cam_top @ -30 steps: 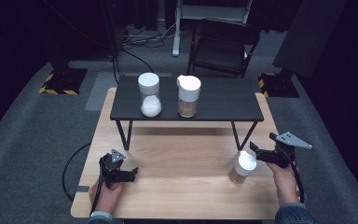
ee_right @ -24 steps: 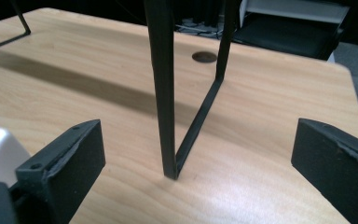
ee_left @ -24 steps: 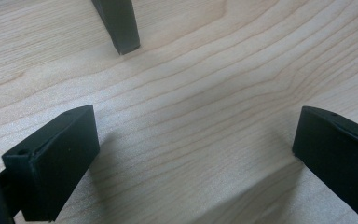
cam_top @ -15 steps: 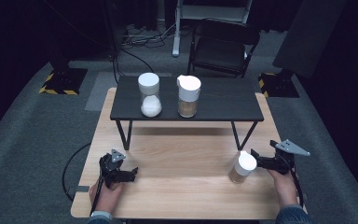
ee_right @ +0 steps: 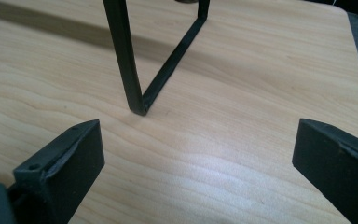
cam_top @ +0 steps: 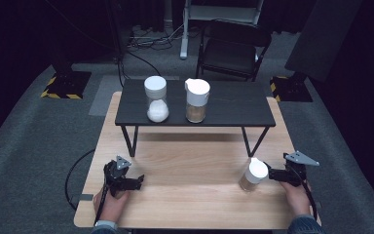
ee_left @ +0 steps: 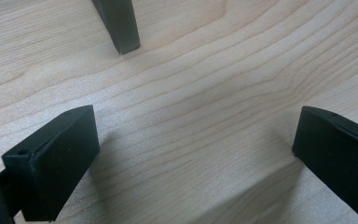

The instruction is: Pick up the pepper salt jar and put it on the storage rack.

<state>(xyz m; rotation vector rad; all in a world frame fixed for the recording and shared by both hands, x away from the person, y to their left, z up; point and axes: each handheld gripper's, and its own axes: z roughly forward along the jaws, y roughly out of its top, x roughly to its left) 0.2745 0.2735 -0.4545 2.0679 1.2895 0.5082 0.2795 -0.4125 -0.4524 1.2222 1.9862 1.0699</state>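
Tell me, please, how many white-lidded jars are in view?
3. Two stand on the black shelf: the jar of white powder at left, the jar of brown powder beside it. A third jar stands on the wooden table beside the right gripper.

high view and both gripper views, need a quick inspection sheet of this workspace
surface: wooden table, bare grain, black raised shelf standing on it
job's things: white-lidded jar of brown stuff, upright near the right edge
clutter: two lidded jars on the shelf, white-filled jar and brown-filled jar
grippers: left gripper open over bare wood; right gripper open, beside the white-lidded jar
cables: cable loops off the left edge; floor cables behind
surroundings: grey carpet, black chair
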